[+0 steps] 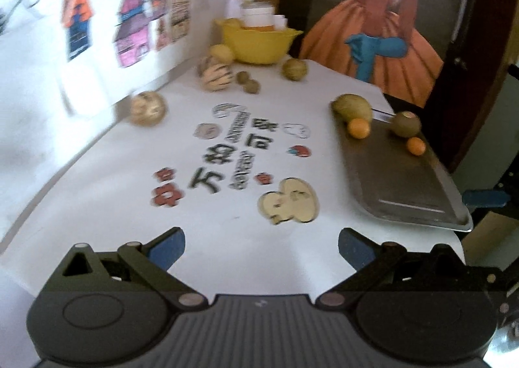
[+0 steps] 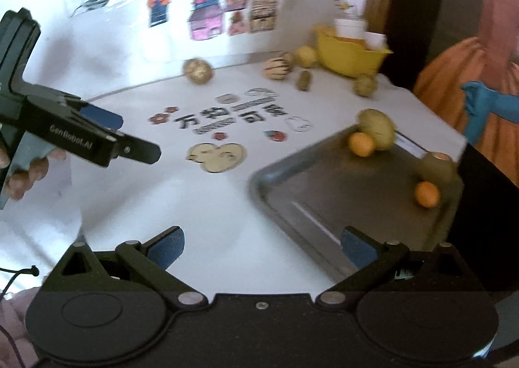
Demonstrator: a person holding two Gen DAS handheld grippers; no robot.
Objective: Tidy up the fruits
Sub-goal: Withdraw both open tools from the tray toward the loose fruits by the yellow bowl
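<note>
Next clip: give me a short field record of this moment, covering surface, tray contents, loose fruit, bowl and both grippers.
surface: white table with printed stickers
tray: grey metal tray holding two small orange fruits, a yellow-green mango and a brown kiwi-like fruit
loose fruit: several tan and striped round fruits on the table near the bowl
bowl: yellow plastic bowl, far corner
left gripper: open, empty
right gripper: open, empty

Place: a children's classroom or playroom, most likely.
Wall: coloured-in house drawings.
Table: white, cartoon stickers.
Backdrop: dress picture.
</note>
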